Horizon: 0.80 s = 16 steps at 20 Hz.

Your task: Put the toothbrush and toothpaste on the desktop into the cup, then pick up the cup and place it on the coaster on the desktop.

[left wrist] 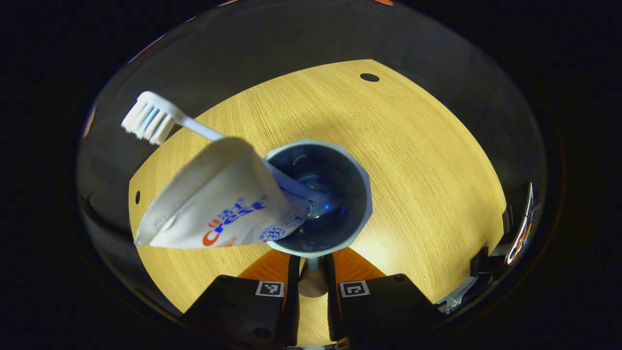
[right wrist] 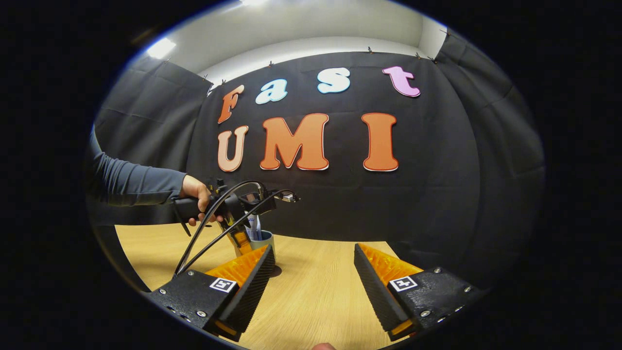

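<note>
Cup [left wrist: 335,194] clamped in left claw [left wrist: 312,265], tabletop [left wrist: 413,160] around.

Light wood-grain desktop [left wrist: 427,184], small dark holes near its edges, cup [right wrist: 258,242] standing on it

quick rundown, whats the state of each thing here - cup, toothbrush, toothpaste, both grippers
cup: upright, gripped at its near rim, toothbrush and toothpaste inside
toothbrush: in the cup, leaning, bristle head up and out
toothpaste: in the cup, leaning, flat crimped end sticking out
left gripper: closed on the cup's rim
right gripper: open, holding nothing, above the desktop
</note>
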Motion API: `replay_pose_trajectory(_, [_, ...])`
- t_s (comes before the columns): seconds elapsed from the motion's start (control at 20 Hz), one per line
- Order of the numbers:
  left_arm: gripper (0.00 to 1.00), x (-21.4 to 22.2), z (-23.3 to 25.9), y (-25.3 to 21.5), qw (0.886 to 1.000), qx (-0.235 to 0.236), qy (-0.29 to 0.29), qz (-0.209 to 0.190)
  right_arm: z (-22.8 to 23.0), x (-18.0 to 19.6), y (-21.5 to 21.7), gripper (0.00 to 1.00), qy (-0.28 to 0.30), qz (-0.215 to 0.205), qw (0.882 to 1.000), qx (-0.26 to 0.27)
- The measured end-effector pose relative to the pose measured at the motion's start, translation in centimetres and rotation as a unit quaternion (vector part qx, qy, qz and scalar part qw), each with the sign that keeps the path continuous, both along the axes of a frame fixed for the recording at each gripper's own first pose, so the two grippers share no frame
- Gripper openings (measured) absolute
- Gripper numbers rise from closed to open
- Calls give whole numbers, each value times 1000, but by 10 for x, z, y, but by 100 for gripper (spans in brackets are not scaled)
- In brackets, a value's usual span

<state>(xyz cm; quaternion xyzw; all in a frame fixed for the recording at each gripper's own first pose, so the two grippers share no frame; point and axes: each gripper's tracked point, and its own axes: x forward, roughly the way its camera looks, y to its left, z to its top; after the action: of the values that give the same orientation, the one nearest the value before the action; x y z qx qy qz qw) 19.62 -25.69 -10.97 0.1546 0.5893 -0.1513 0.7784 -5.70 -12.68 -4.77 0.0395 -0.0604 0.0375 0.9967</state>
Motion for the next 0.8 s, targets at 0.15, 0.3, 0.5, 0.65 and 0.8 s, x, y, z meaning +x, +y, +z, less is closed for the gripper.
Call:
replay_pose_trajectory(0.15, [28,9,-18,5,1000,4,7,5,-6,-3,-6,99,8,-5,1000,5])
replay_pose_trajectory(0.3, [27,21,-30,17,1000,1,16,8,-10,-8,-12,99,13,-10,1000,5])
replay_pose_trajectory(0.5, [28,29,-39,31,1000,5,21,14,-15,-12,-18,99,20,-16,1000,10])
replay_pose_trajectory(0.65, [28,37,-51,40,999,-4,27,18,-13,-12,-17,99,18,-17,1000,12])
replay_pose_trajectory(0.8, [43,47,-41,55,1000,-8,-14,-1,-12,-10,-15,99,19,-16,1000,11])
